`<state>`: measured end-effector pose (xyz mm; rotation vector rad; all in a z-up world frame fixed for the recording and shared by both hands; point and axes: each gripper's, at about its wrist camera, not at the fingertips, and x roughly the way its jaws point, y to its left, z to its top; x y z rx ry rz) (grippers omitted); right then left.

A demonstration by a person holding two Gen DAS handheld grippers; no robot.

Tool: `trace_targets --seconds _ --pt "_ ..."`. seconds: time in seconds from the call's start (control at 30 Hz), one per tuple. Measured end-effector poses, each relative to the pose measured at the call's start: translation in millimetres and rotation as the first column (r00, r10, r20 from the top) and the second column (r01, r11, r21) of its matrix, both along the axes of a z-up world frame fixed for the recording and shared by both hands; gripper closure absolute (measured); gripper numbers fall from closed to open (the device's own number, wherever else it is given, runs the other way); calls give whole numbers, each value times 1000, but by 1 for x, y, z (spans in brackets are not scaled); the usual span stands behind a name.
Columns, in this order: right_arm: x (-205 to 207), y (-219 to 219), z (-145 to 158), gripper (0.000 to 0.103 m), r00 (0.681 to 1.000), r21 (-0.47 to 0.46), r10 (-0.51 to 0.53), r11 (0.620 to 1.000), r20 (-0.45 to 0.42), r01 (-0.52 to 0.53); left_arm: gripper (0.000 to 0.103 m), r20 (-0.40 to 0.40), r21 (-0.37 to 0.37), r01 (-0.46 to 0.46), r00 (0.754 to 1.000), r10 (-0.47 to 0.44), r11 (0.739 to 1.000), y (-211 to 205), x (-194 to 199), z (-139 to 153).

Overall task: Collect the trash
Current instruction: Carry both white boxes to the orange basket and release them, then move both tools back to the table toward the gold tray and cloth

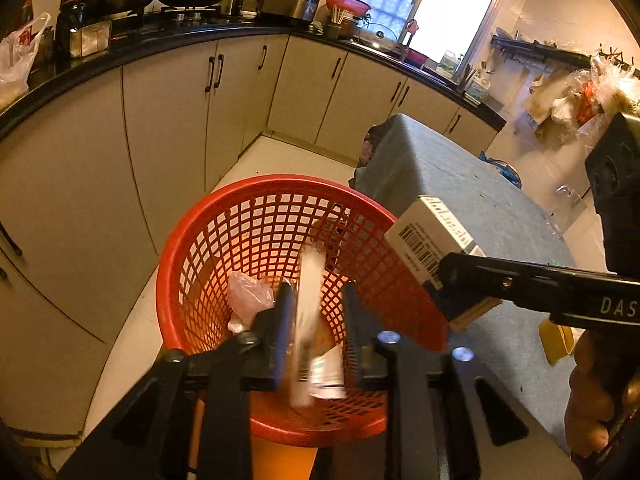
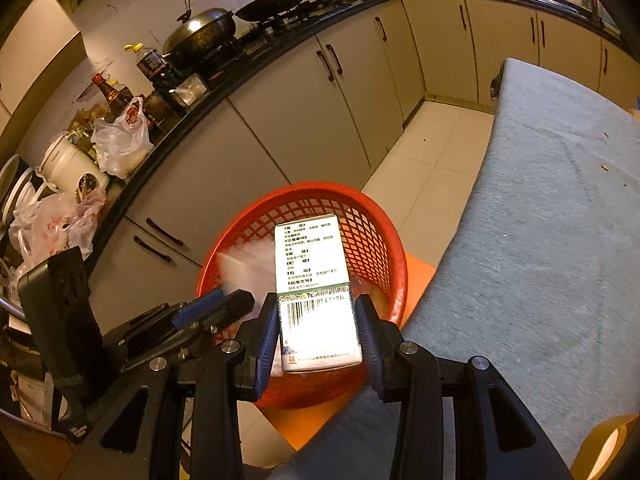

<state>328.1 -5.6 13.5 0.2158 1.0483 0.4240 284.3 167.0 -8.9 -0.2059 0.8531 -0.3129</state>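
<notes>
A red mesh basket stands on an orange stool beside the table. My left gripper hangs over it, open, with a blurred white flat packet loose between its fingers, close to the left pad and clear of the right one. A pink plastic bag and a crumpled white wrapper lie inside the basket. My right gripper is shut on a white carton with a barcode, held above the basket's right rim near the table edge.
A table under a blue-grey cloth runs along the right. A yellow roll sits at its near edge. Beige cabinets under a black counter with pans curve around behind. A hand holds the right gripper.
</notes>
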Motion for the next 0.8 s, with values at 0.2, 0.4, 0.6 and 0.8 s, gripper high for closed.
trace_targets --seconds 0.2,0.4,0.6,0.8 --pt "6 4 1 58 1000 4 4 1000 -4 -4 69 4 -17 -9 1000 10 1000 9 -3 2" --pt "-3 -2 11 58 1000 34 1 999 12 -1 65 25 -18 -22 999 22 1000 14 -19 14" --pt "-33 -19 22 58 999 45 -10 999 46 8 60 61 -34 -7 998 9 999 5 -37 27" --pt "-67 -49 25 58 997 23 -39 999 71 38 60 71 -52 33 997 -29 998 -20 -50 34"
